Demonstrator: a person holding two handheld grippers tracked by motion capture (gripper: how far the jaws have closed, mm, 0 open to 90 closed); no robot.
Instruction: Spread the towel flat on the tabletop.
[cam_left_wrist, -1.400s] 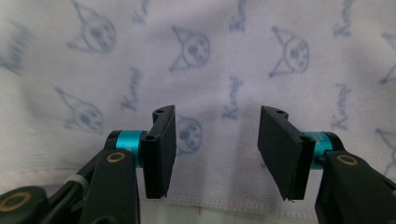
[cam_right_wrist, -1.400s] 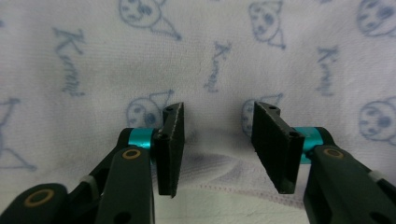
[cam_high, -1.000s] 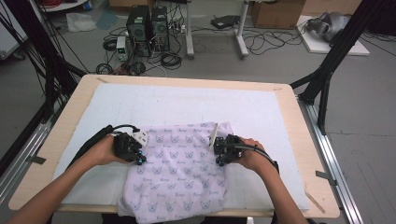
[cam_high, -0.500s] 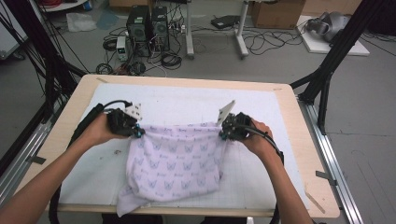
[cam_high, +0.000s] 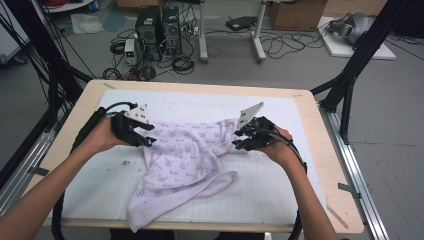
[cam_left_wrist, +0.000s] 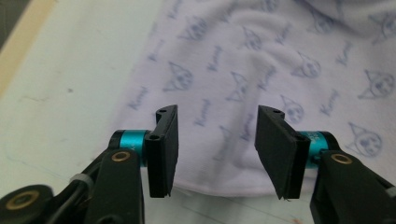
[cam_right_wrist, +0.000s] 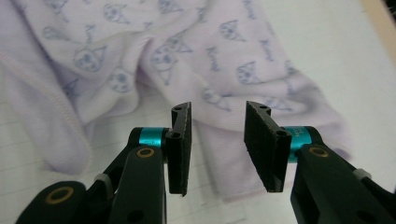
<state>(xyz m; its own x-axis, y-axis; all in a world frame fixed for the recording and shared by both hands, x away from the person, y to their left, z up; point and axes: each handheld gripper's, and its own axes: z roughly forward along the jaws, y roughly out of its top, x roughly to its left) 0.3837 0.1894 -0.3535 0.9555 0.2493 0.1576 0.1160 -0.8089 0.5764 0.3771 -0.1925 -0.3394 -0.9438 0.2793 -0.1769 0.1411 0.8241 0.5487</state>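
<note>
Two handheld grippers are in play here, and both have just let go of the pale lilac cotton garment with the little blue cat-face print, which now lies rumpled across the middle of the white gridded mat on the light wooden desk. The left gripper sits at the garment's left upper edge and the right gripper at its right upper corner, so my guess is each had a corner to drag or spread the cloth flat and this is the release. In the left gripper view the black jaws have just been opening and stand apart with nothing pinched between them, just printed fabric lying flat underneath, its hem running right below the pads. Same story in the right gripper view: jaws have just been opening, a clear gap between them, and a bunched fold of the garment lying on the mat past the tips. The cloth isn't flat yet though. Its top edge is stretched roughly between the two hands, but the lower part trails off toward the near-left edge of the desk, with a thick rolled fold curling along the bottom right. I'd say it got laid out like that to get the top line straight first, and the messy lower half looks like it'll need another grab lower down.
</note>
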